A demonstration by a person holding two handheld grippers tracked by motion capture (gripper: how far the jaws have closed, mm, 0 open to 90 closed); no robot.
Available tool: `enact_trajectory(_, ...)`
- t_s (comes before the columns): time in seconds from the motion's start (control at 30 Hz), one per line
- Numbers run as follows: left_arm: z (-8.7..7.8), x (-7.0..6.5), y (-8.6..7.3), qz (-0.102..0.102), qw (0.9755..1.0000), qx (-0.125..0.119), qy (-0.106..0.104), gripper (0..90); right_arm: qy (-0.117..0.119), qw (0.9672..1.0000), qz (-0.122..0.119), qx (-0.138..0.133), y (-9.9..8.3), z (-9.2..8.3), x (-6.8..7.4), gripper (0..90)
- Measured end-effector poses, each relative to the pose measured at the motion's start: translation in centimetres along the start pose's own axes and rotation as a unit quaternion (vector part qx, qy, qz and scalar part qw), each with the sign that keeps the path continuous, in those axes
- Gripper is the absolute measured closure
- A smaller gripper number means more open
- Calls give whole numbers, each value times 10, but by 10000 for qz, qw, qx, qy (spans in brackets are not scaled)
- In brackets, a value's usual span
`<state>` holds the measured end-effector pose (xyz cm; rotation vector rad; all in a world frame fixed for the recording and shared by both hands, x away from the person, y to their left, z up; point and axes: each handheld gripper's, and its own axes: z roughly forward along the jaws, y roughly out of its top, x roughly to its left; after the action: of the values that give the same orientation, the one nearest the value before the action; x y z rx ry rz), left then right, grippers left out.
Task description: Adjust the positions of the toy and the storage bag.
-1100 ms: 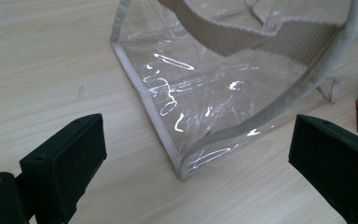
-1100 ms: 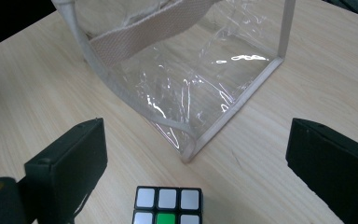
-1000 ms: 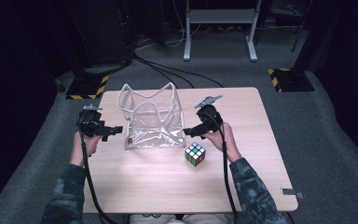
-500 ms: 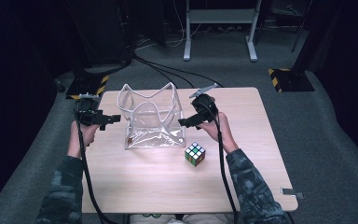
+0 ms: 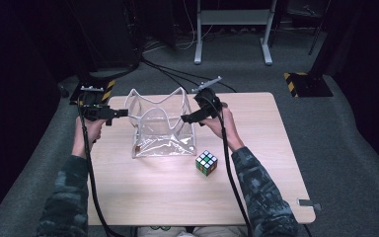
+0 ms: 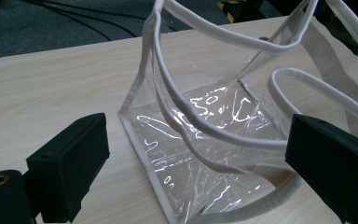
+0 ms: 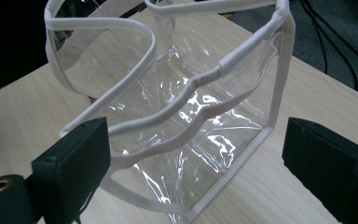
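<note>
While the clear tote bag [image 5: 162, 124] is standing open mid-bench, we're flanking it with left tongs [image 5: 120, 113] and right tongs [image 5: 187, 118], both spread, gripping nothing; Rubik's cube [image 5: 206, 162] is sitting outside it, unbagged.

Your way into the clear bag [image 5: 163, 129] lay open from above; the cube [image 5: 206, 162] stood clear beside it.
</note>
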<state>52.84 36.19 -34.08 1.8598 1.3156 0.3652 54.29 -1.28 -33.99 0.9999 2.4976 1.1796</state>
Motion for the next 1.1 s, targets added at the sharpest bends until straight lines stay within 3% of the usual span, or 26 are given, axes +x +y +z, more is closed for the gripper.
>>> enact_trajectory(0.03,1,0,1,-14,10000,13,-10,61,-15,9999,-84,-55,2,2,-1,84)
enact_trajectory(0.1,4,2,4,-6,10000,27,41,63,-29,10000,39,43,6,5,-1,96)
enact_trajectory(0.37,16,5,10,-131,9998,126,111,100,-95,9999,59,60,13,21,-5,138)
enact_trajectory(0.57,30,4,11,-51,9995,303,97,156,-127,9996,166,212,13,38,-7,172)
enact_trajectory(0.67,34,2,10,30,9993,371,57,260,-144,9994,197,262,13,41,-8,267)
enact_trajectory(0.8,38,-1,8,172,9987,466,63,475,-249,9991,227,246,12,40,-10,434)
enact_trajectory(0.97,44,-5,4,421,9961,615,477,707,-369,9982,351,306,9,37,-14,627)
enact_trajectory(1.1,43,-6,3,556,9949,554,632,809,-594,9970,387,294,6,34,-18,806)
